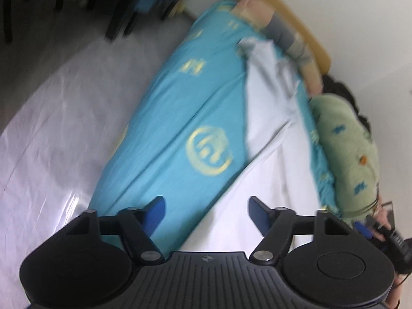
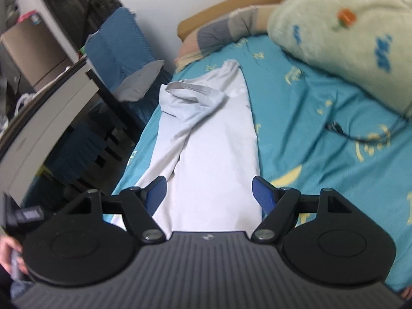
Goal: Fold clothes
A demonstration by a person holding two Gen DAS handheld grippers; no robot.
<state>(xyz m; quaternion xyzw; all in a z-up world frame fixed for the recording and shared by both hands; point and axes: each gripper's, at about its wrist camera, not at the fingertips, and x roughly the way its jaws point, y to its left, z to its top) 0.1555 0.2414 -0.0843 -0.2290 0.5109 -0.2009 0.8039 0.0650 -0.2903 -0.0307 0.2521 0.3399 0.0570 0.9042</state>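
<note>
Your biggest landmark is the bed, covered by a turquoise sheet (image 2: 309,118) printed with yellow motifs. On that sheet lies the white long-sleeved shirt (image 2: 213,144), stretched lengthwise away from you. Its near end sits directly ahead of your right gripper (image 2: 209,193), running between and beneath the two blue-padded fingers, which stand spread wide with nothing clamped between them. Whether the pads touch the cloth you cannot tell from this view.

Your left gripper (image 1: 206,211) is likewise splayed open and holds nothing. From it, the shirt (image 1: 273,139) lies ahead and to the right, while the sheet (image 1: 180,118) fills the space straight ahead.

The shirt is pale, smooth along the body, already narrowed into a long strip. One sleeve (image 2: 175,139) is folded in along the left edge of the strip, and the far end is bunched in loose folds, with a cuff poking out beyond.

At the far right of the sheet rests a green fleece bundle (image 2: 342,33) with blue and orange marks. A striped pillow (image 2: 221,33) lies at the head of the sheet.
</note>
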